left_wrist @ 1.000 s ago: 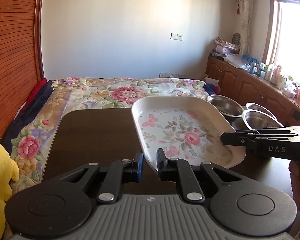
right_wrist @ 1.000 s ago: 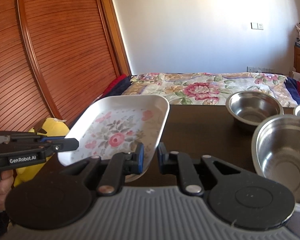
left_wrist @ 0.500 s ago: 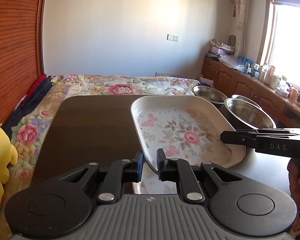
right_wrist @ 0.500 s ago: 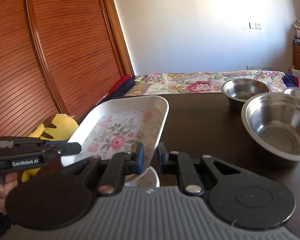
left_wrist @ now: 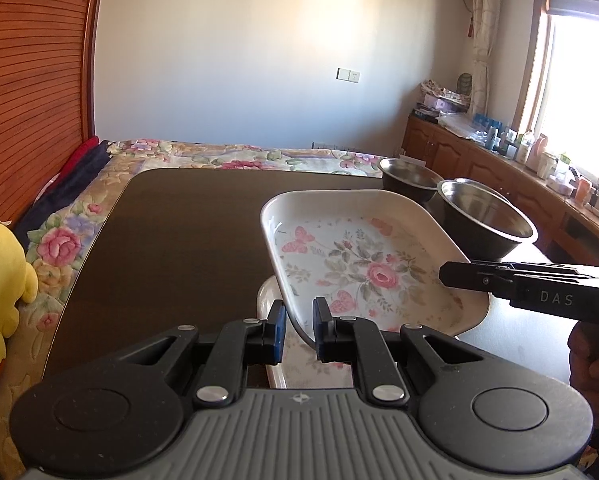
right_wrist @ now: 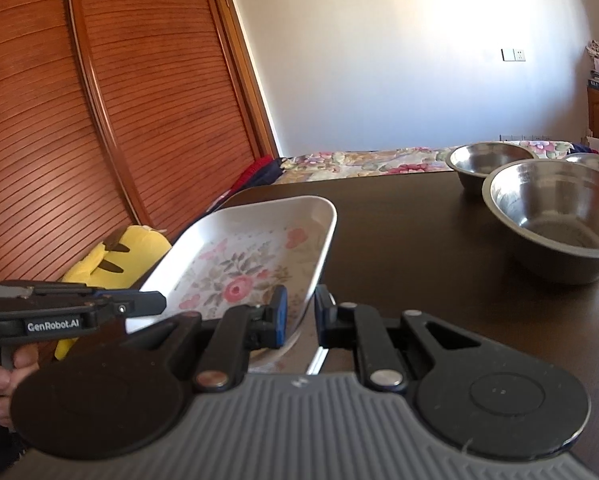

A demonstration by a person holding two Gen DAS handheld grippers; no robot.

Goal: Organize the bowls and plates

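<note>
We have the floral plate [left_wrist: 363,256] pinched at two of its edges, the left tool [left_wrist: 299,330] clamped on the near rim in the left wrist view and the right tool [right_wrist: 299,316] clamped on the opposite near rim in the right wrist view, so the plate hangs between both, tilted a little and lifted off the dark worktop [left_wrist: 179,232]. Directly under it we can make out a second plate [left_wrist: 277,364] of the same floral kind lying on the worktop, only its pale edge showing past the held one. We judge that we are in the middle of stacking: the held plate is above its partner but not yet resting on it. The three steel bowls are not nested yet; the nearest bowl [right_wrist: 551,216] sits apart from the far bowl [right_wrist: 487,162], and a third bowl [right_wrist: 597,160] peeps out at the frame edge. So we take the plates to be nearly paired, while the bowls are left to gather, likely one inside another.
</note>
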